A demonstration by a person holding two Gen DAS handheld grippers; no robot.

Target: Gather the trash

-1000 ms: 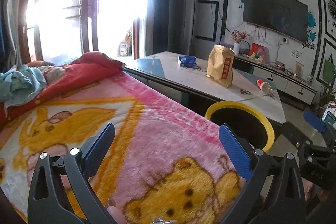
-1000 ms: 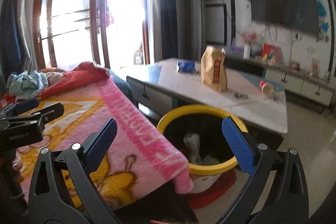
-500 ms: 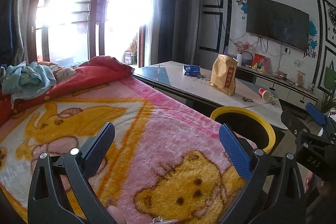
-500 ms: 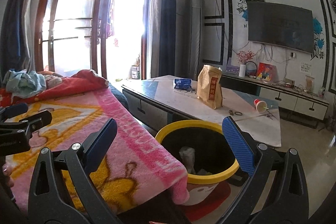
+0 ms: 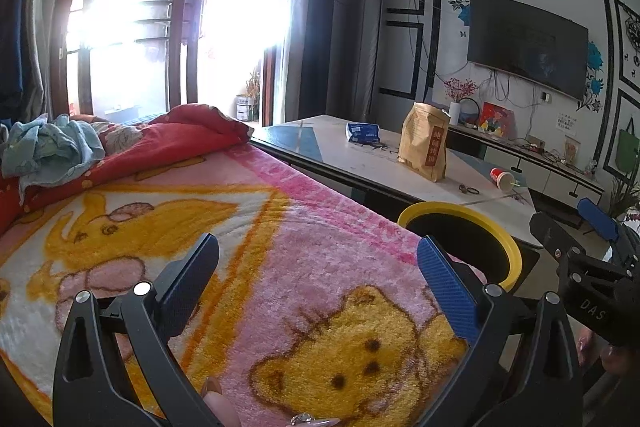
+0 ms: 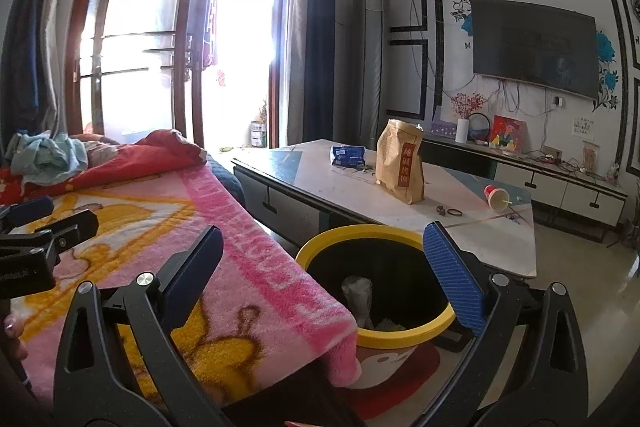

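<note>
hovering empty, right tool (image 6: 322,263) gapes above yellow-rimmed bin (image 6: 372,337) holding trash (image 6: 358,297).

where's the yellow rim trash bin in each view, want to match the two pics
Left wrist: the trash bin sits right of centre, beyond the pink blanket's edge, partly behind the right jaw.
Right wrist: the trash bin is at lower centre between the jaws, with crumpled trash inside.
Shared landmark: the brown paper bag standing on the table behind it.
</note>
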